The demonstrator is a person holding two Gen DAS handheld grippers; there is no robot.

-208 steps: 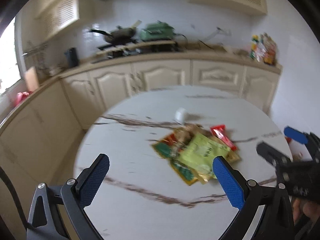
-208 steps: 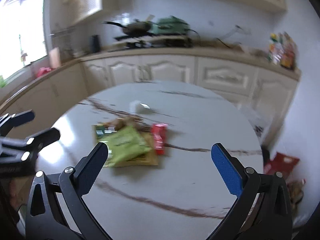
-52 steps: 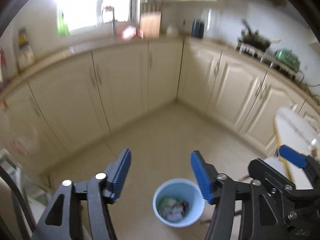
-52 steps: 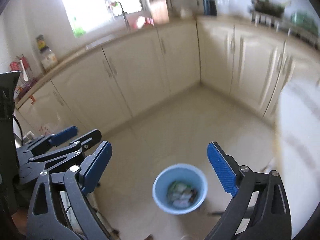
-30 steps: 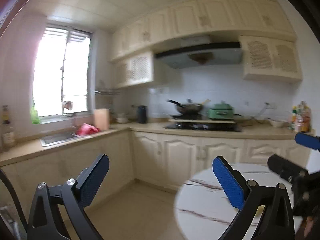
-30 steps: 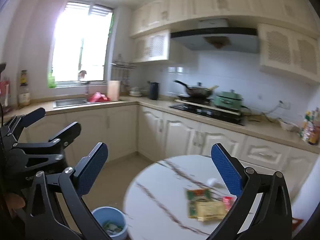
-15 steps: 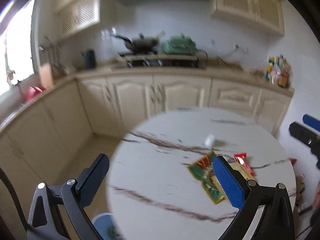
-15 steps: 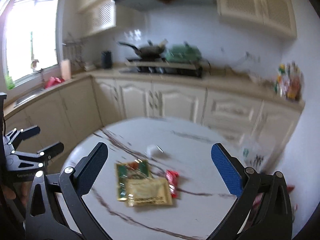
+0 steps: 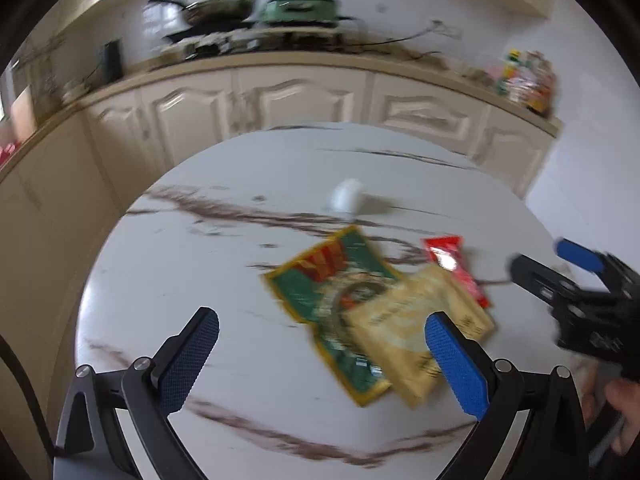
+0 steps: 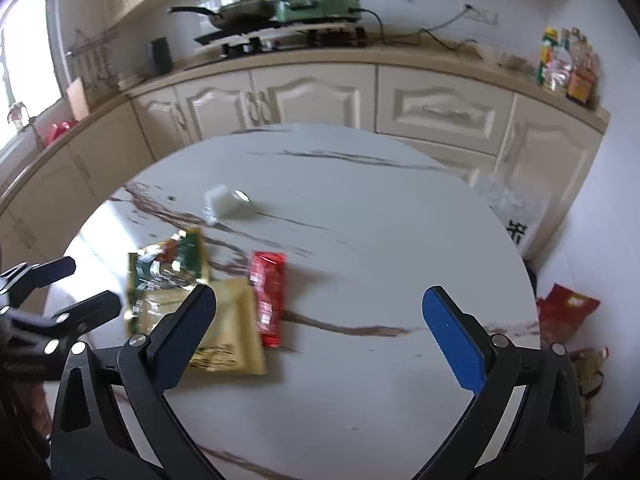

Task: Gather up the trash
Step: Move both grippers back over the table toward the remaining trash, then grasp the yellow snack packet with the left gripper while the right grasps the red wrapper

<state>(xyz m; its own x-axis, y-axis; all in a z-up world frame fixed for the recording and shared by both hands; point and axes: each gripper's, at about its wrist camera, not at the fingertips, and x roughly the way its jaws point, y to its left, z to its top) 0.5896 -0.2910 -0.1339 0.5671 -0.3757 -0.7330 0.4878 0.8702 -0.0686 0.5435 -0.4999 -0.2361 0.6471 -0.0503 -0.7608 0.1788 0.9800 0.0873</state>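
Both tongs spread wide and empty above the desk [image 10: 360, 220]: left tongs [image 9: 320, 356], right tongs [image 10: 320, 332]. Overlapping wrappers [image 9: 360, 304] flat near desk middle, probably ready for pinching by an edge.

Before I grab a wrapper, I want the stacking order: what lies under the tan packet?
The tan packet overlaps the green packet, covering its near right part, and seems to cover the red wrapper's edge. Anything else beneath it is hidden.
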